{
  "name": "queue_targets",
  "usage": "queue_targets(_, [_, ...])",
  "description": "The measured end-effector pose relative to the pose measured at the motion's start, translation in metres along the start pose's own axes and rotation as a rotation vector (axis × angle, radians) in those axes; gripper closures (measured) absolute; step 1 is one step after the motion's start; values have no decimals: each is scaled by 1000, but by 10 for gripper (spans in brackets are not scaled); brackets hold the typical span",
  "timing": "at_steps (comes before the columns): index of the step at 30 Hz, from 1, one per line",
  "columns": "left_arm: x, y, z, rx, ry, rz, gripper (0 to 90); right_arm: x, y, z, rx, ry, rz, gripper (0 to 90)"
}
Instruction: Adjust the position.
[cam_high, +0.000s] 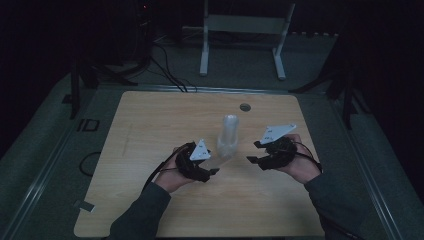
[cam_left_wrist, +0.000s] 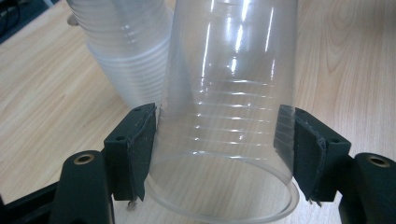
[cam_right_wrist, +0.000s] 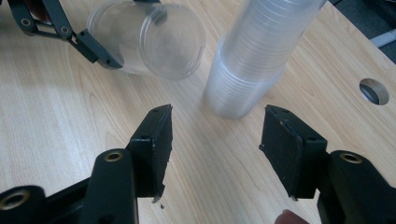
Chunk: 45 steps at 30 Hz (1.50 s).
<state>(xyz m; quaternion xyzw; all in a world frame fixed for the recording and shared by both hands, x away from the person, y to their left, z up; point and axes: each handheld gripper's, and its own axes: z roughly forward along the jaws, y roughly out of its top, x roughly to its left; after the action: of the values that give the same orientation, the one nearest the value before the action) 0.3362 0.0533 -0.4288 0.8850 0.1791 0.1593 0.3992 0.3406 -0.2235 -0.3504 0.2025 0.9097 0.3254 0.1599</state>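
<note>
While the room around it is pretty dark, the light wooden counter with rounded corners (cam_high: 150, 130) shows up fine from the high view, and there's a tall upside-down stack of clear plastic cups (cam_high: 229, 134) standing near the middle of it, a bit toward the far edge. A small round hole (cam_high: 245, 107) sits in the counter just beyond the stack, close to the far edge.

The left tongs (cam_high: 212, 171) are pinching a single clear plastic cup (cam_left_wrist: 224, 116) across its ribbed wall, close to the rim. In the left gripper view you can see both black pads pressed against the cup's sides, with the open mouth facing the camera and the base pointing away. The cup is lying on its side, right next to the foot of the stack; can't tell if it's actually touching the stack or the counter.

The right tongs (cam_right_wrist: 215, 140) are spread wide with nothing between them, just bare wood. They're on the right side of the stack, near it but apart, aimed toward its base. In the right gripper view the held cup is over at the upper left.
</note>
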Motion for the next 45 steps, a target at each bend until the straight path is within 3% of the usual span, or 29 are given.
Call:
queue_targets(18, [-5, 5, 1, 69, -15, 42, 307, 1, -1, 4, 17, 25, -13, 401])
queue_targets(22, [-5, 8, 2, 108, -25, 58, 306, 2, -2, 6, 26, 34, -24, 396])
queue_targets(34, [-8, 8, 8, 144, -68, 77, 307, 4, -2, 9, 51, 51, -41, 386])
queue_targets(45, [-10, 9, 9, 178, -92, 107, 306, 10, 3, 15, 93, 67, -112, 342])
